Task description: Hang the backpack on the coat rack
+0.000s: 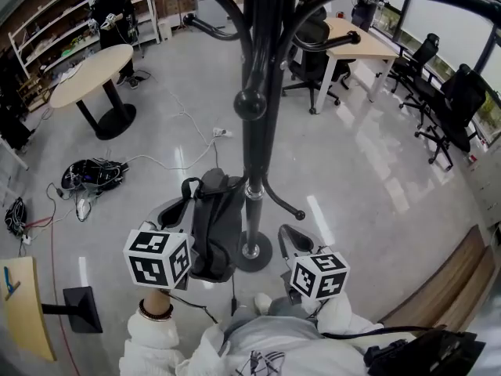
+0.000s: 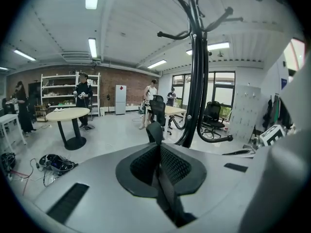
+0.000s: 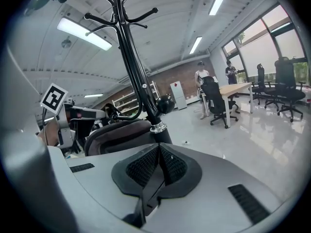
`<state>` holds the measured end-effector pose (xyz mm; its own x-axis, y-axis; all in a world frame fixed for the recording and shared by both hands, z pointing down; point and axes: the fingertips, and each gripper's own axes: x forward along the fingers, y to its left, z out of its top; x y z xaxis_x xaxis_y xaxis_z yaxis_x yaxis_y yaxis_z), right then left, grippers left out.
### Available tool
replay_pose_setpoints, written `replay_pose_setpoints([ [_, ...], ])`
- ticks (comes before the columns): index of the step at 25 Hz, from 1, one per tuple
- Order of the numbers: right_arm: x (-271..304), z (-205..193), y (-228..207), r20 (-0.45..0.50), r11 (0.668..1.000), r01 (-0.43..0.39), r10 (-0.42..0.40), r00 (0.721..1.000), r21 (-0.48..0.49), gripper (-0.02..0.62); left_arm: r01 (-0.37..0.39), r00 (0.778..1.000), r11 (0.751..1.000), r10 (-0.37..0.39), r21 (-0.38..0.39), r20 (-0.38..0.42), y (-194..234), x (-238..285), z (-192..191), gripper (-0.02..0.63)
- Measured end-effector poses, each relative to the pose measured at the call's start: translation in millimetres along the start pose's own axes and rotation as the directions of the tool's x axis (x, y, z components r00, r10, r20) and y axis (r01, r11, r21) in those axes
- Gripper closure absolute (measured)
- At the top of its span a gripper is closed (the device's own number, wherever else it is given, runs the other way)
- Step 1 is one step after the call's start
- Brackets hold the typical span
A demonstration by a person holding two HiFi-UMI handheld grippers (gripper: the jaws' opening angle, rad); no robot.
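A black coat rack (image 1: 257,131) rises right in front of me, its round base (image 1: 254,251) on the floor and curved hooks branching above. A dark grey backpack (image 1: 215,225) hangs just left of the pole, above the floor. My left gripper (image 1: 186,204) is shut on the backpack's black top strap (image 2: 154,131), whose loop sticks up past the pads. My right gripper (image 1: 291,237) sits to the right of the pole, shut with nothing in it. In the right gripper view the backpack (image 3: 116,132) shows beside the pole (image 3: 141,81).
A low hook (image 1: 287,205) and a ball-tipped hook (image 1: 250,103) stick out from the pole near the backpack. A round table (image 1: 94,73), floor cables (image 1: 94,175), a desk with office chairs (image 1: 352,41) and a person (image 1: 109,14) stand farther off. A wooden bench (image 1: 438,288) is at right.
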<state>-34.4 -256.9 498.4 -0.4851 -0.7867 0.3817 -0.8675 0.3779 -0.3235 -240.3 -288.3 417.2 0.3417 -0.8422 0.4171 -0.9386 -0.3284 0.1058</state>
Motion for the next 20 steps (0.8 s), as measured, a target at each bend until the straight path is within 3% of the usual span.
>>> replay_pose_setpoints([
  [10, -3, -9, -7, -0.008, 1.0, 0.013, -0.013, 1.0, 0.024, 0.581, 0.01, 1.0, 0.999, -0.01, -0.038, -0.001, -29, 17, -15, 0.592],
  [20, -7, -15, -8, -0.014, 0.999, 0.013, -0.013, 1.0, 0.036, 0.581, 0.018, 1.0, 1.0, -0.019, -0.026, -0.025, -49, 33, -22, 0.592],
])
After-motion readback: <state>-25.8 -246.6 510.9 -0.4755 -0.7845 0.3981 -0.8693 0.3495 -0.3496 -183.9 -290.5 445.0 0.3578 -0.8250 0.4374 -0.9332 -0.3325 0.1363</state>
